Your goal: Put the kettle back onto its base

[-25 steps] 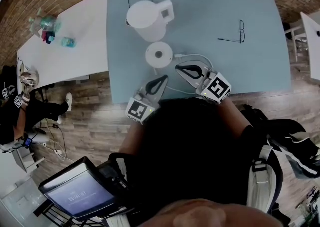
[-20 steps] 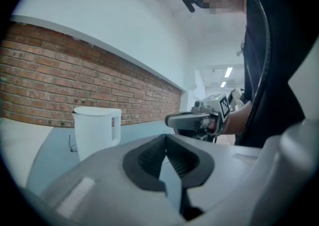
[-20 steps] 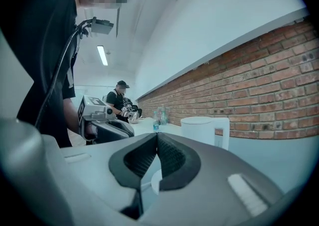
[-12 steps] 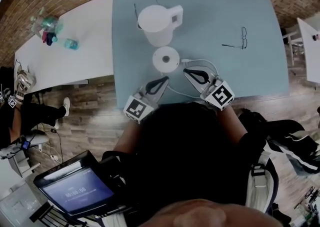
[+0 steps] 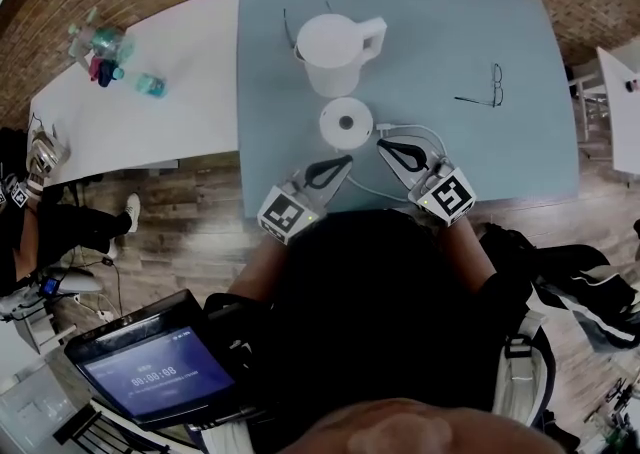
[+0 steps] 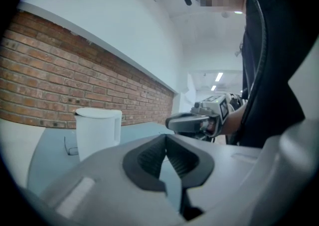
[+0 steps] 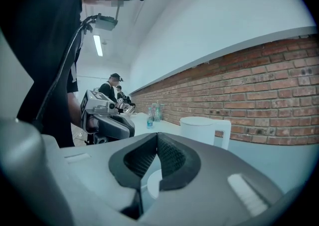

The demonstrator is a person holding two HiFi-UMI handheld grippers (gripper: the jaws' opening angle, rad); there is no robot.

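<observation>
The white kettle [image 5: 340, 50] stands upright on the blue-grey table [image 5: 520, 142], its handle to the right. Just in front of it lies the round white base [image 5: 346, 124], empty, with a white cable [image 5: 408, 129] running off to the right. My left gripper [image 5: 343, 161] is shut with nothing in it, just short of the base's near edge. My right gripper [image 5: 382, 146] is also shut and empty, close to the base's right side over the cable. In the left gripper view the kettle [image 6: 98, 130] is ahead on the left. In the right gripper view the kettle [image 7: 204, 130] is ahead on the right.
One pair of glasses [image 5: 487, 88] lies at the table's right and another [image 5: 290, 30] left of the kettle. A white table [image 5: 180, 102] with bottles [image 5: 100, 47] adjoins on the left. A screen [image 5: 150, 372] sits at the lower left, and a brick wall is behind.
The head view has shifted, so everything sits further right and lower. My left gripper has moved a little forward, closer to the base. The right gripper holds its place.
</observation>
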